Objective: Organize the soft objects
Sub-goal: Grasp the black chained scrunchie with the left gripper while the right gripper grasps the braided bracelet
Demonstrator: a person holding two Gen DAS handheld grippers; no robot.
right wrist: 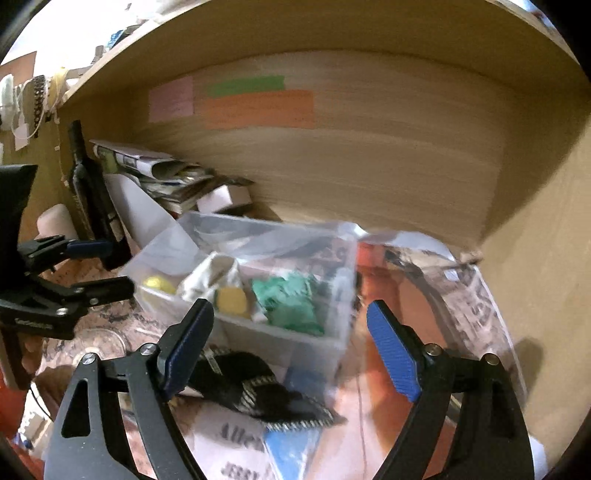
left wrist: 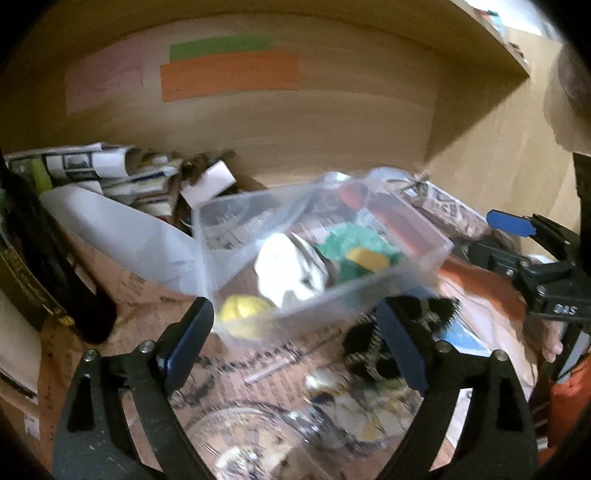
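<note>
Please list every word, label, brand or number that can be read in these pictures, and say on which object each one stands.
"Alle", partly cut off: white printed paper under the black cloth.
Embossed mark on the right gripper's body: appears reversed, unreadable.
Newspapers, cardboard box print, dark bottle label: too blurred.

A pale wooden back panel (left wrist: 295,122) is closing off the rear of the alcove, with a wooden shelf (right wrist: 332,26) running overhead. Pink (left wrist: 103,79), green (left wrist: 221,46) and orange paper strips (left wrist: 229,75) are sticking to that panel. Dim, warm light is falling across the wood, blurring its grain.
</note>
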